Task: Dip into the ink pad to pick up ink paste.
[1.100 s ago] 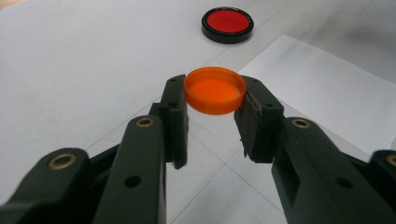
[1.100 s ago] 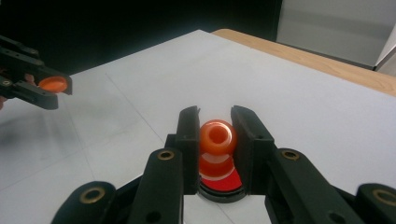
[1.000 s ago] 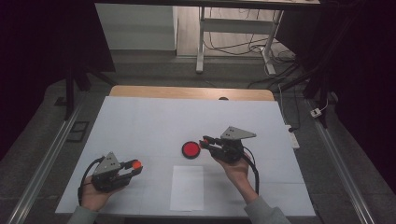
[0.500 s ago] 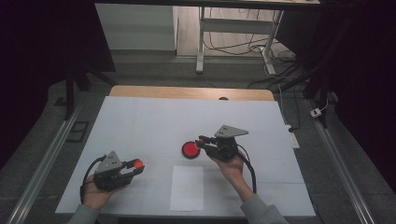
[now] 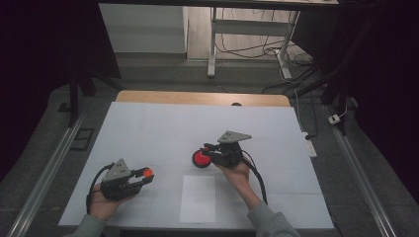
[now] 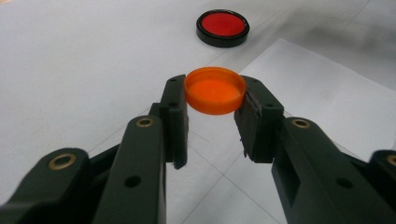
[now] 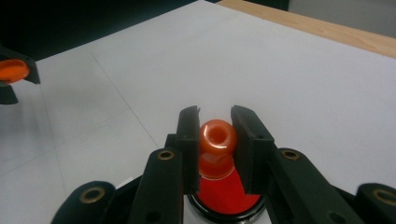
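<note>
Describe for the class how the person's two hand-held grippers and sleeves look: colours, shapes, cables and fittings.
Both the left gripper and the right gripper are black, each topped by a grey three-cornered plate and trailing a black cable. In the gripper views, each shows two flat black jaws on hinged black links with brass-coloured rivets and small round holes. The person's sleeves are grey.

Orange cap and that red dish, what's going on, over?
Left gripper shut on round orange plastic cap. Right gripper shut on small orange bottle, over black-rimmed red round dish. Nothing in the way.
</note>
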Motion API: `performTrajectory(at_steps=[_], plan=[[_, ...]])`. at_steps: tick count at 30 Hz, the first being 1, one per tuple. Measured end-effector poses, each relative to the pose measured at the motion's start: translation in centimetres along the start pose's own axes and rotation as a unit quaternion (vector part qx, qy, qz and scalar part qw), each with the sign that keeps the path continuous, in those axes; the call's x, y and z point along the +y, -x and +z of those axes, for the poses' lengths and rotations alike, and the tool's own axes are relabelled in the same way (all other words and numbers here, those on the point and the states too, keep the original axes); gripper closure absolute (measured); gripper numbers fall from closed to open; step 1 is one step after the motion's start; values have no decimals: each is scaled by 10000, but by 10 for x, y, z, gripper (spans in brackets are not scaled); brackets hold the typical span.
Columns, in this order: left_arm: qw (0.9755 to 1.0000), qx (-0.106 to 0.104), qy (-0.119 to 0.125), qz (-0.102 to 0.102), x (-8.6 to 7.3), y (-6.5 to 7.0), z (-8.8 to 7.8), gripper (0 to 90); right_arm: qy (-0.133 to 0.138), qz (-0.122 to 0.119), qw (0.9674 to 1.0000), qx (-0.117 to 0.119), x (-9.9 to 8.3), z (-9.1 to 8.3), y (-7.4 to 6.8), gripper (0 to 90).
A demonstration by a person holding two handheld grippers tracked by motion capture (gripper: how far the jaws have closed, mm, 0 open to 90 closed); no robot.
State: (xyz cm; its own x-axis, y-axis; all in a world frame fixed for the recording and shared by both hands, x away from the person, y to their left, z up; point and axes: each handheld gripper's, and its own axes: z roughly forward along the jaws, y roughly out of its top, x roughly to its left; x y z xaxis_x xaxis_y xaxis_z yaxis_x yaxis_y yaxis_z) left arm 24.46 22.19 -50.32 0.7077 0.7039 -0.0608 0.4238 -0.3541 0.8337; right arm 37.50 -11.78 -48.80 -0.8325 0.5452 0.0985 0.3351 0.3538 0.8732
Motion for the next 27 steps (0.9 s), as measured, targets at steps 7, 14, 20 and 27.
performTrajectory(at_steps=[7, 14, 20, 27], plan=[[10000, 7, -35, 0, 0, 0, 2, 655, -190, -118, 9997, -66, -4, 11, 3, 723], [10000, 10, -65, 8, 0, 1, 3, 655, -308, -145, 9994, -94, -8, 18, 6, 723], [10000, 0, -48, 14, 0, 1, 2, 655, -380, -201, 9990, -141, -10, 23, 6, 722], [10000, 7, -68, 20, -1, 1, 3, 655, -518, -306, 9981, -162, -12, 30, 3, 723]])
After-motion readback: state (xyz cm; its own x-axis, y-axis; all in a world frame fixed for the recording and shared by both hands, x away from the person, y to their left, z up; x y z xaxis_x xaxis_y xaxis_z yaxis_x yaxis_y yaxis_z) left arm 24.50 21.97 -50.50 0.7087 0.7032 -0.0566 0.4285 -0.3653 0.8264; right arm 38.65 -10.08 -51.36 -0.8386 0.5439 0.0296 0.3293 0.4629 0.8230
